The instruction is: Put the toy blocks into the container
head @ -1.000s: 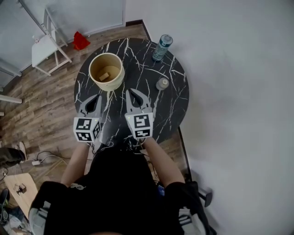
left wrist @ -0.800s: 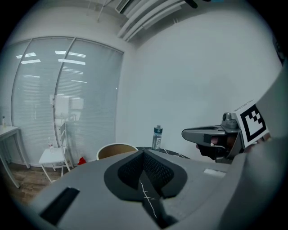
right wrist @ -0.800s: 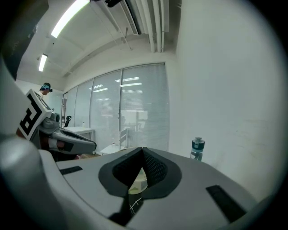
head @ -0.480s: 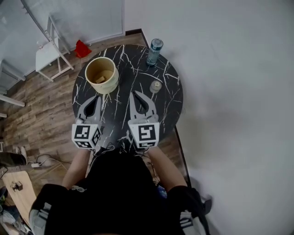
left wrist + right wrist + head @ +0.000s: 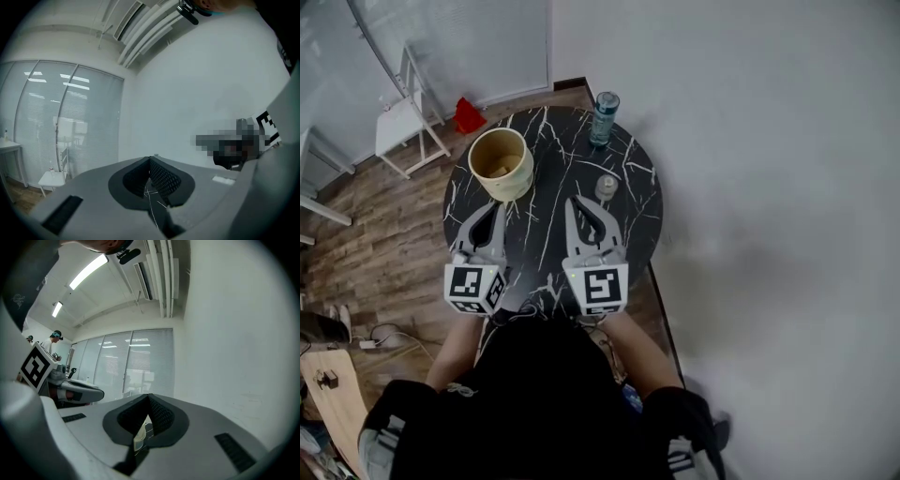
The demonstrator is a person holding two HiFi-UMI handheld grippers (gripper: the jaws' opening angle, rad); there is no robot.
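A cream round container point(image 5: 500, 165) stands at the back left of the black marble table point(image 5: 546, 246), with pale wooden blocks point(image 5: 499, 171) lying inside it. My left gripper point(image 5: 493, 210) hangs over the table's near left part, shut and empty, below the container in the head view. My right gripper point(image 5: 577, 206) is beside it near the table's middle, also shut with nothing held. In the left gripper view the left gripper point(image 5: 150, 160) has its jaws meeting at the tips and points level at a wall. The right gripper point(image 5: 149, 396) in its own view is closed the same way.
A water bottle point(image 5: 603, 117) stands at the table's far edge and a small lidded jar point(image 5: 607, 187) sits right of centre. A white chair point(image 5: 401, 120) and a red object point(image 5: 469, 115) are on the wooden floor beyond. A white wall runs along the right.
Both grippers have lifted and drawn back toward the person, still shut. The table and container look smaller and further off in the head view.
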